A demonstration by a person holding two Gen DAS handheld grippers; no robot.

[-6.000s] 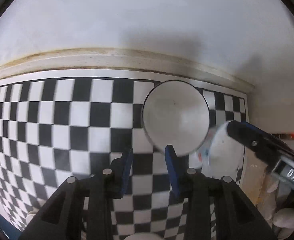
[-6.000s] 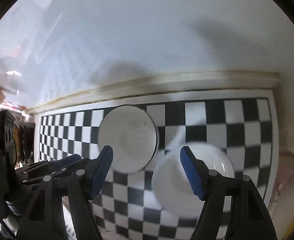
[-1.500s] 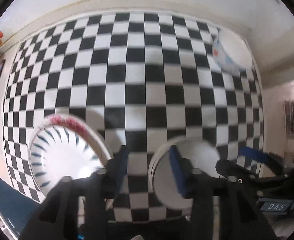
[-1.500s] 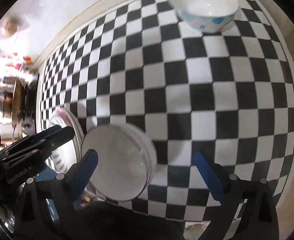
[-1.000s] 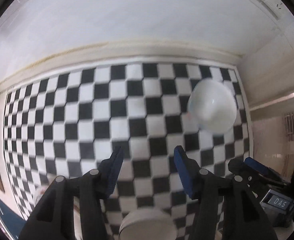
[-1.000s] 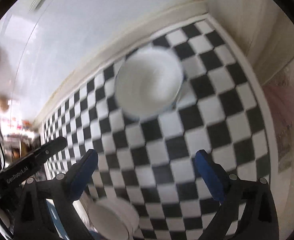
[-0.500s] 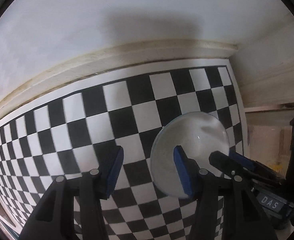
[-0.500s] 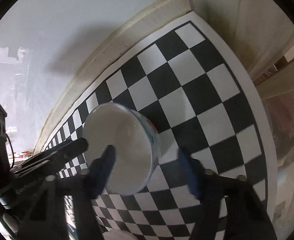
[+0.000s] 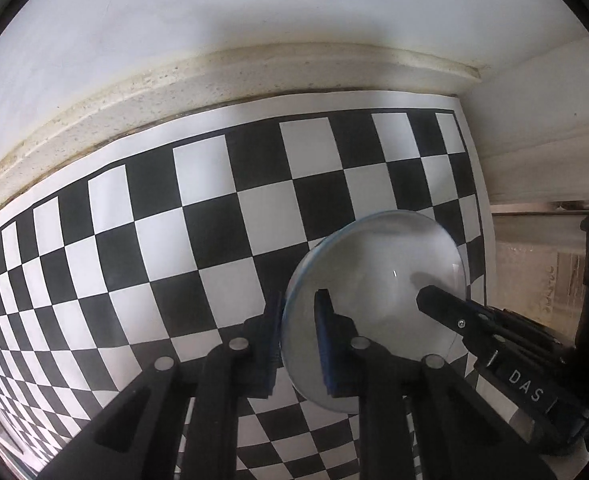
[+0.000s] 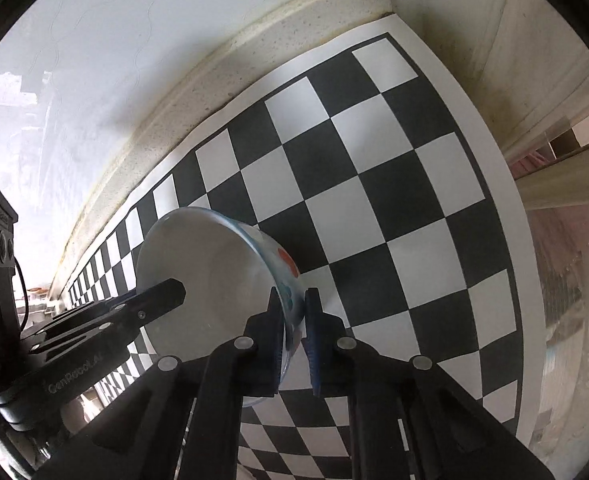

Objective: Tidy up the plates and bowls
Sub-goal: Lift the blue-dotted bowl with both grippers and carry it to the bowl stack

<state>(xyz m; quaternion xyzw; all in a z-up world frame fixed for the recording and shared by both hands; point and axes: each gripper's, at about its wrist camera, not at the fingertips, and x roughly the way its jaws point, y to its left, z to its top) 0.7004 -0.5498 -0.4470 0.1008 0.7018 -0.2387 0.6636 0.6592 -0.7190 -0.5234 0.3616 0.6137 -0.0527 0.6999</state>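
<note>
The bowl (image 9: pixel 378 280) sits near the checkered mat's (image 9: pixel 214 216) right edge — left gripper (image 9: pixel 300 320) and right gripper (image 10: pixel 294 312) on opposite rims.

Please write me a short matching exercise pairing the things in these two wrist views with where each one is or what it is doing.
Things:
1. left gripper
2. right gripper
3. bowl
4. checkered mat

States:
A. lies flat under everything
B. clamps the bowl's plain rim
C. pinched on opposite sides by both grippers
D. clamps the rim by the coloured spots

Pairs: 1-B, 2-D, 3-C, 4-A

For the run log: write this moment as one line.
left tool: shut on white bowl with coloured spots | right tool: shut on same rim | surface: checkered mat
</note>
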